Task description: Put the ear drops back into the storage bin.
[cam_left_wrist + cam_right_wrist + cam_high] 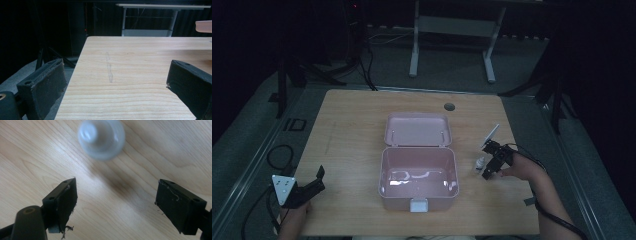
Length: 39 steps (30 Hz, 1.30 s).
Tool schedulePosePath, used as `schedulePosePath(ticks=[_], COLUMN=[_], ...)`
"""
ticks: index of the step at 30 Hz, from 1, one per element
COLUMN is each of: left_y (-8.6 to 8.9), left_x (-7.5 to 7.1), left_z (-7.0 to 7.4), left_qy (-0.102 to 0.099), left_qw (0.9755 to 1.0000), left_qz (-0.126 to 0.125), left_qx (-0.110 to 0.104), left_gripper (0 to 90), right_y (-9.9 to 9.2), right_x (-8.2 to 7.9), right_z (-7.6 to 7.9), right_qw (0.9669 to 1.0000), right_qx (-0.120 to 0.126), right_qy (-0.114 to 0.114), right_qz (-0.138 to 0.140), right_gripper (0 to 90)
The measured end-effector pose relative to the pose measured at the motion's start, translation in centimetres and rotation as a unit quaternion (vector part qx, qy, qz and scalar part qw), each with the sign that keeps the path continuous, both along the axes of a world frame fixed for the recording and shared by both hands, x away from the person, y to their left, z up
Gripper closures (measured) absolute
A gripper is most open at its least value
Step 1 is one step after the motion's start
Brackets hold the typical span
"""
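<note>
A small white bottle (480,164) stands on the wooden table (352,125), just right of an open pink box (418,180) whose lid (418,130) lies back flat. My right gripper (487,160) hovers beside the bottle, pointing down and left at it, jaws wide apart. In the right gripper view the bottle (101,138) is blurred and seen from above, ahead of the open right gripper (116,202), with nothing between the jaws. My left gripper (319,180) rests near the table's front left corner. It is open (117,87) and holds nothing.
The pink box is empty inside, with a white latch (418,205) on its front wall. A round cable hole (449,106) sits near the table's far edge. A white desk frame (452,30) stands beyond the table. Cables (279,155) lie on the floor at left.
</note>
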<state>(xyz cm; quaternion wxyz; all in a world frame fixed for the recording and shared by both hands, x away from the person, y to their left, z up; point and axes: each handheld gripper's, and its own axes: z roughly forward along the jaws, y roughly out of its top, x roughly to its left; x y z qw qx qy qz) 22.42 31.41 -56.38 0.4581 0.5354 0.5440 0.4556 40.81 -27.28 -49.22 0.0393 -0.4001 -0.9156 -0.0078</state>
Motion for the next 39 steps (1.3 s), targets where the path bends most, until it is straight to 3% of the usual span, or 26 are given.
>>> schedulePosePath(ticks=[6,16,23,32,34,39], left_y=[0.0,0.0,0.0,0.0,0.0,0.0], left_x=[0.0,0.0,0.0,0.0,0.0,0.0], left_z=[0.0,0.0,0.0,0.0,0.0,0.0], left_qy=[0.000,0.000,0.000,0.000,0.000,0.000], left_qw=[1.0000,1.0000,1.0000,1.0000,1.0000,1.0000], left_qz=[0.000,-0.002,-0.002,-0.003,-0.003,-0.003], left_qx=[0.000,0.001,0.000,0.000,0.000,0.000], left_gripper=[2.3,2.4,2.4,2.4,2.4,2.4], right_y=[1.0,2.5,3.4,3.9,4.1,4.4], right_x=[0.8,1.8,2.1,2.4,2.3,2.1], right_z=[-0.3,-0.3,-0.6,-0.9,-1.3,-1.1], right_qw=[0.9999,0.9999,0.9994,0.9993,0.9985,0.9974], right_qx=[-0.002,-0.006,-0.016,-0.020,-0.025,-0.028], right_qy=[0.011,0.000,-0.001,0.001,0.004,-0.004], right_qz=[0.003,0.013,0.032,0.031,0.049,0.067], right_gripper=[17.1,25.5,37.3,50.8,57.1,59.3])
